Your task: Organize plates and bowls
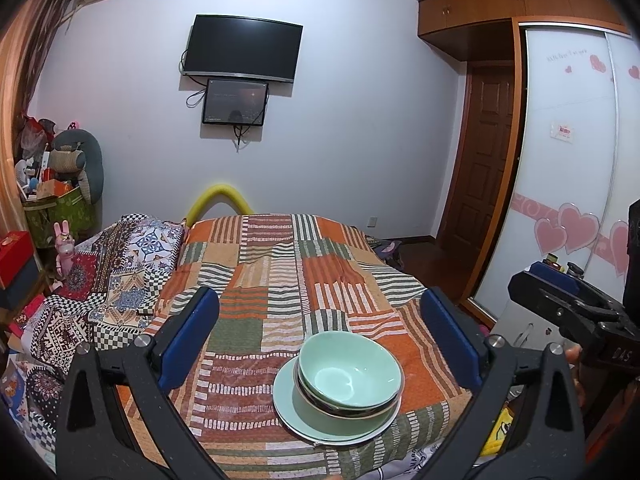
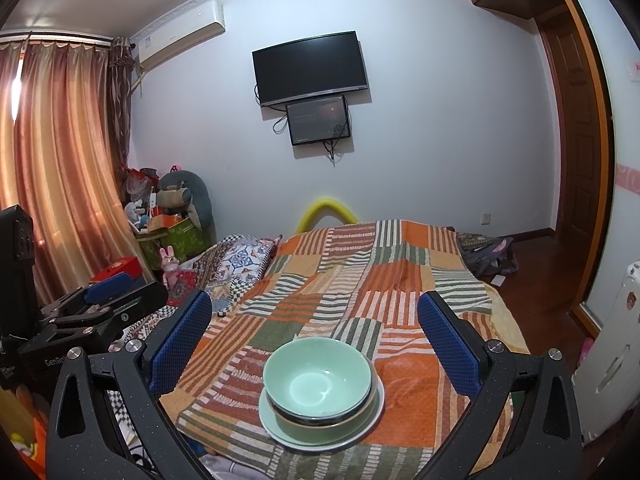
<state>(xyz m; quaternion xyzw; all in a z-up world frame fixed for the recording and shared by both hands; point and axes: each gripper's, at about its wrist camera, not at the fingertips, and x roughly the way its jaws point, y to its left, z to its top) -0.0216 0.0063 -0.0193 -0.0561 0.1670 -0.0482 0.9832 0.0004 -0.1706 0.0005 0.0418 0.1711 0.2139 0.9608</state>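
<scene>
Green bowls [image 1: 350,372] sit stacked, one inside another, on a pale green plate [image 1: 304,420]. The plate rests on a patchwork blanket [image 1: 280,272] with orange, green and white stripes, close to the near edge of the bed.

The left gripper [image 1: 320,336] hangs above the stack with its jaws spread wide, and it holds nothing. Its blue pads [image 1: 192,336] stand on either side of the dishes and do not touch them. The right gripper [image 2: 316,340] is the same: jaws wide apart, nothing in them, with the bowls between its pads but lower down.

Nothing lies between the grippers and the stack. A second blanket [image 1: 120,272] with small squares lies to the left. A black TV [image 1: 242,48] hangs on the far wall with a small screen [image 1: 235,102] under it. A yellow tube [image 1: 220,198] peeks up behind the bed. A pink bunny toy [image 1: 64,244] sits by a box full of things [image 1: 56,200]. A brown door [image 1: 484,152] is on the right.
</scene>
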